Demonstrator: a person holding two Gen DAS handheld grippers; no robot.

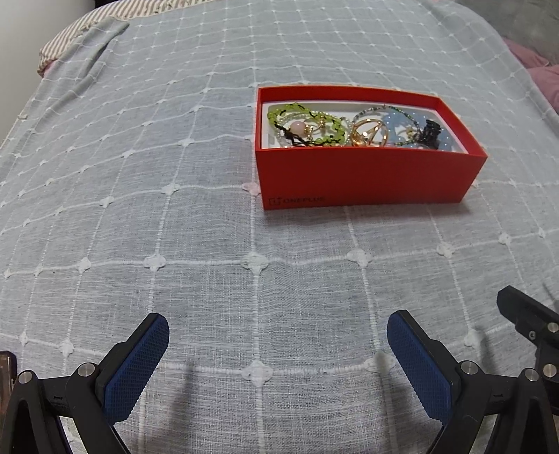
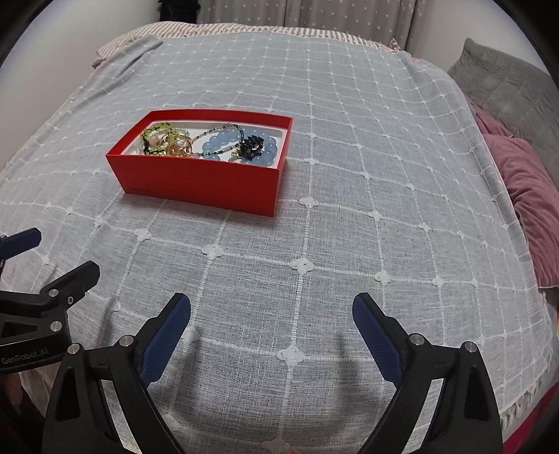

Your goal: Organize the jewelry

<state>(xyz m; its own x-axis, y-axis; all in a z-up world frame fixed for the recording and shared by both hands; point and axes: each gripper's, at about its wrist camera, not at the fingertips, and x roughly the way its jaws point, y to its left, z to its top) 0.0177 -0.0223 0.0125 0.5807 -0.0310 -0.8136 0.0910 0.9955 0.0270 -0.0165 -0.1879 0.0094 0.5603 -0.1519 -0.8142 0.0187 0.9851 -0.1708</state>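
Note:
An open red box (image 1: 363, 178) (image 2: 199, 185) rests on the bed, with jewelry piled inside. In it lie a green beaded bracelet (image 1: 297, 113) (image 2: 155, 131), a gold ring-shaped piece (image 1: 370, 134) (image 2: 179, 146), a pale blue bead bracelet (image 2: 223, 139) (image 1: 394, 124) and a black clip (image 1: 431, 134) (image 2: 252, 146). My left gripper (image 1: 277, 330) hovers open over the bedspread, well in front of the box, with nothing between its blue pads. My right gripper (image 2: 271, 312) is likewise open and empty, nearer than the box and to its right. The left gripper's fingers (image 2: 75, 279) show at the left edge of the right wrist view.
A grey-blue checked bedspread (image 1: 209, 244) (image 2: 349, 209) covers the bed. Pink bedding (image 2: 527, 195) and a grey pillow (image 2: 503, 83) lie at the right edge. A striped sheet (image 2: 223, 29) shows at the far end, with curtains behind.

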